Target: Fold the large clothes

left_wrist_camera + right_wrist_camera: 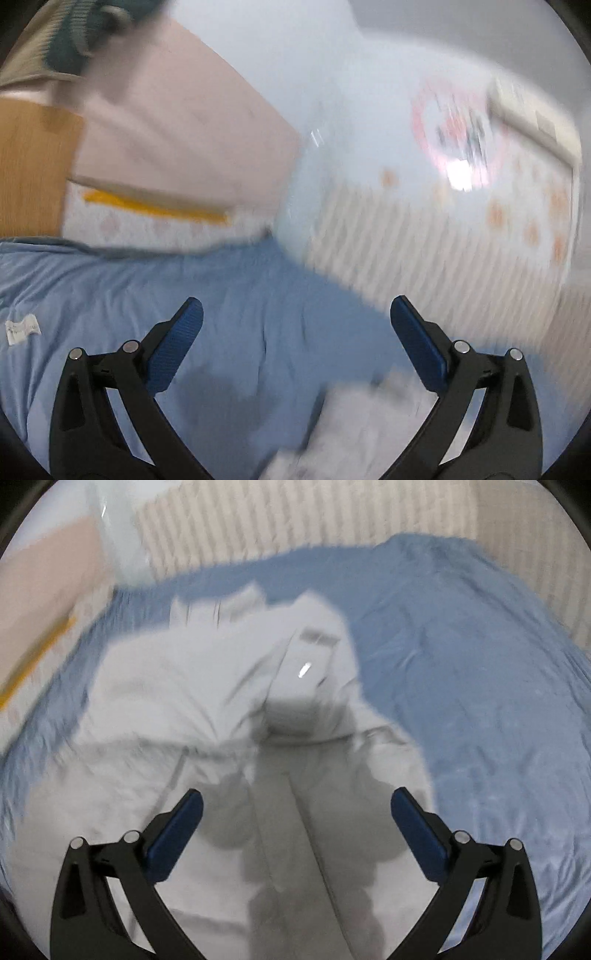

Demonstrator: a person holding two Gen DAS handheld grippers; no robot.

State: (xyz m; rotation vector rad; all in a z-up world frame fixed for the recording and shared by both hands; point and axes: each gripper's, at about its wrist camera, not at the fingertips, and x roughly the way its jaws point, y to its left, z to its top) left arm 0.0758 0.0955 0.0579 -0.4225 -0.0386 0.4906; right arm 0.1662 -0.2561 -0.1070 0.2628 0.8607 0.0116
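Blue pads of my right tool (295, 801) sit nearest the lens, spread wide, nothing between them. Hanging over the pale grey garment (229, 709), not touching as far as I can tell; tool shadow falls on the cloth right under it. Left tool (295, 308) likewise released, jaws apart, empty, over the blue bedspread (129, 295) w/ only a corner of the grey cloth showing at bottom of left view.

Outward: garment lies crumpled on the bedspread, roughly mid-bed in right view, bunched toward the far end, a long seam or placket running from under the tool away from me. Looks like large clothing, type unclear, both views motion-blurred. Beyond, striped bedding (295, 520) at far edge. Left view also has a pink pillow (177, 122), white tag (23, 328) on the spread, and a patterned sheet w/ orange dots.

My read: fold not begun, still at the flatten/grab stage. To do it well, I'd:
- let the blur settle before committing
- pick a real edge or corner, not a mid-cloth bunch
- pinch the garment only, not the spread under it
- bring left tool across to the opposite edge so both lift evenly
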